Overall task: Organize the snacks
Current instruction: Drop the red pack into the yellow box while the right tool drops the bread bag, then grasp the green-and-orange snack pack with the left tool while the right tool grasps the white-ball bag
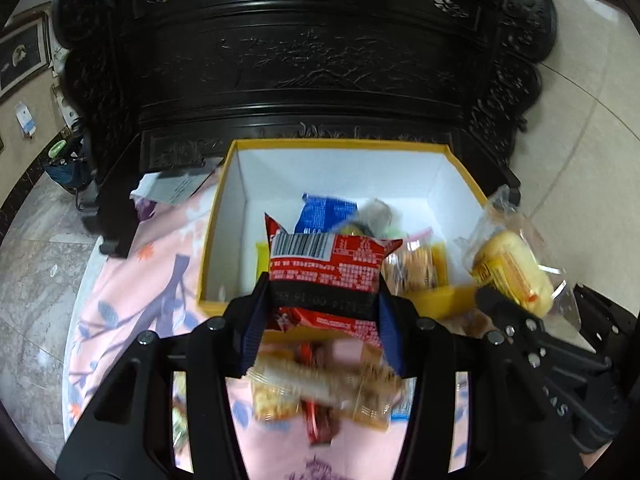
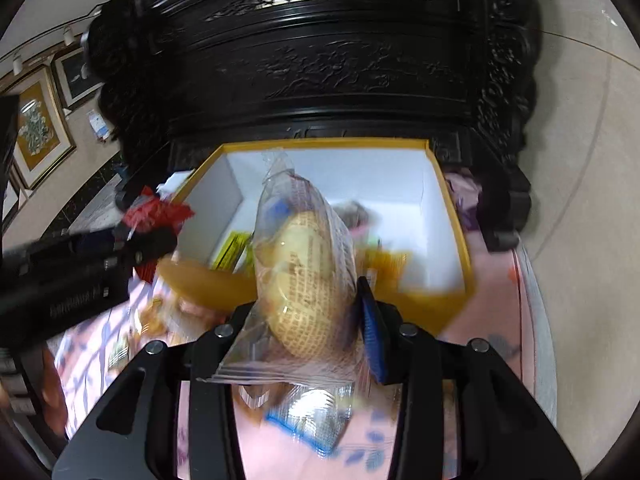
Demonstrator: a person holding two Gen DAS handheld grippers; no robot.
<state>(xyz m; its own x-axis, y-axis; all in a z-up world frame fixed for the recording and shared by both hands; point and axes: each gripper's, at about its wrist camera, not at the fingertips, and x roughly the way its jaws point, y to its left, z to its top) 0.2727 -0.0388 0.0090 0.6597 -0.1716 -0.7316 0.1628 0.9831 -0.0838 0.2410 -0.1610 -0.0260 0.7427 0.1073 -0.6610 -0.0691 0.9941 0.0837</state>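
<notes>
My left gripper (image 1: 322,300) is shut on a red snack packet (image 1: 324,264) with a barcode, held up in front of the yellow box's (image 1: 216,216) near wall. My right gripper (image 2: 308,308) is shut on a clear-wrapped yellow cake (image 2: 306,276), held over the near edge of the same yellow box (image 2: 452,216). In the left wrist view the right gripper (image 1: 504,300) and the cake (image 1: 512,268) show at the right. In the right wrist view the left gripper (image 2: 148,240) with the red packet (image 2: 154,212) shows at the left. Inside the white-lined box lie a blue packet (image 1: 326,212) and several other snacks.
The box stands on a pink floral cloth (image 1: 132,304), close against a dark carved wooden cabinet (image 1: 320,60). Loose snack packets (image 1: 320,396) lie on the cloth under my left gripper, and a silver-blue packet (image 2: 316,420) under my right. Tiled floor (image 1: 36,264) lies left of the cloth.
</notes>
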